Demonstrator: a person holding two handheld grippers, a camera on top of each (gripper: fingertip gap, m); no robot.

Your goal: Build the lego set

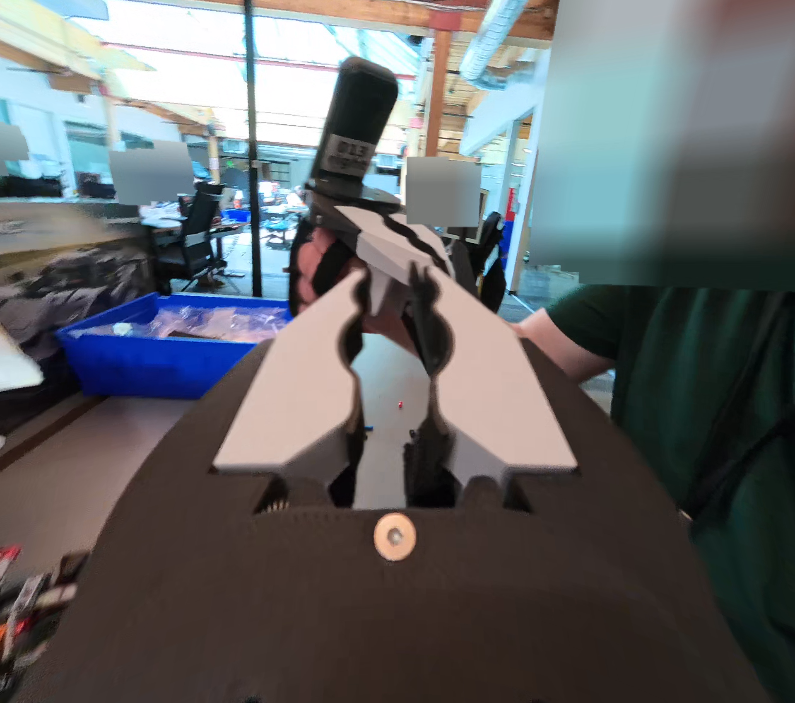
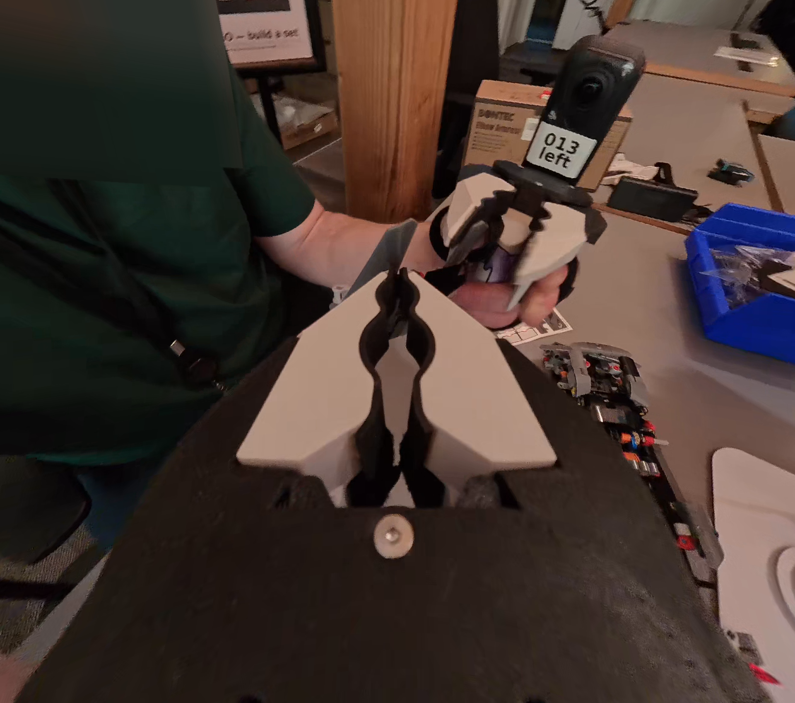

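Observation:
My right gripper [image 2: 398, 273] is shut on a flat grey lego piece [image 2: 389, 247] that sticks up past its tips; a small black part [image 2: 443, 277] shows beside them. My left gripper [image 1: 389, 277] is open, held in the air facing the right gripper [image 1: 400, 265], tips almost meeting. A pale piece [image 1: 380, 295] hangs between my left fingers. In the right wrist view the left gripper [image 2: 486, 277] is open in a hand. The partly built lego car [image 2: 602, 381] lies on the grey table [image 2: 688, 402], to the right, below both grippers.
A blue bin [image 2: 753, 295] with plastic bags stands at the right; it also shows in the left wrist view [image 1: 150, 359]. An instruction sheet [image 2: 533, 331] lies under the left hand. A white board [image 2: 753, 531], a wooden post [image 2: 395, 58], a person in a green shirt [image 2: 129, 295]. Left and right tips are no more than a few centimetres apart.

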